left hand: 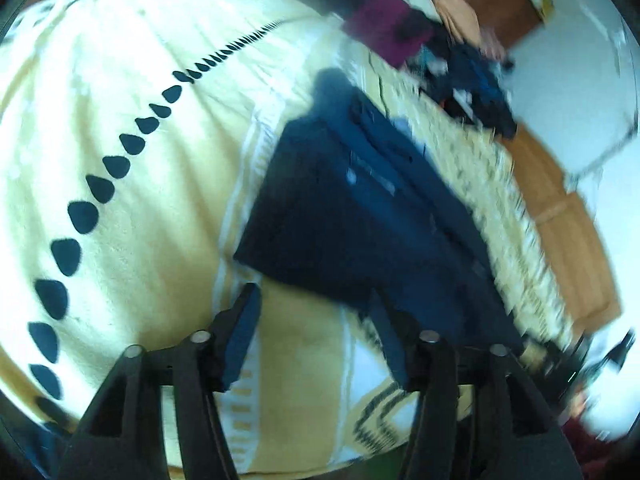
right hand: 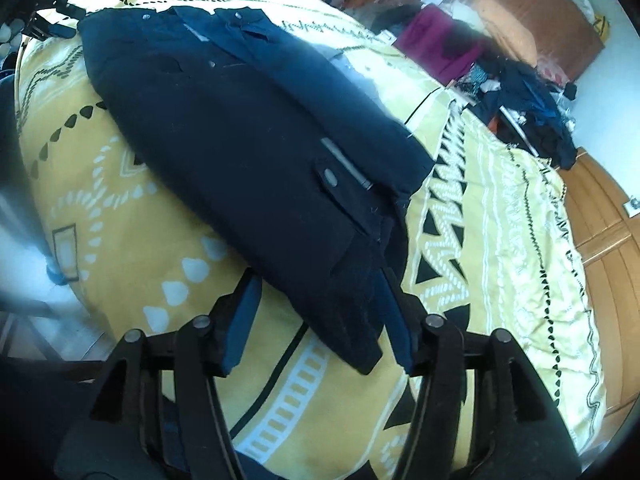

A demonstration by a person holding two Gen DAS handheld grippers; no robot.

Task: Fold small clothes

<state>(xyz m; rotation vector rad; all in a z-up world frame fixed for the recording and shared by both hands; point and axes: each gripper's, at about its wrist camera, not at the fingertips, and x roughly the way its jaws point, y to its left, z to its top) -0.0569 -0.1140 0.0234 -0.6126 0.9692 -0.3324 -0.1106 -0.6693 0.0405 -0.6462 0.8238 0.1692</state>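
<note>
Spreading across the yellow patterned bed (right hand: 500, 208), we see the dark navy garment (right hand: 248, 152) lying flat, soft and limp. We judge its near hem the best hold; our right tool (right hand: 318, 320) and left tool (left hand: 316, 332) both gape wide, empty.

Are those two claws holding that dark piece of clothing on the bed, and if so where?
Neither. Both the left claw and right claw are open at the dark garment, near its edge.
</note>
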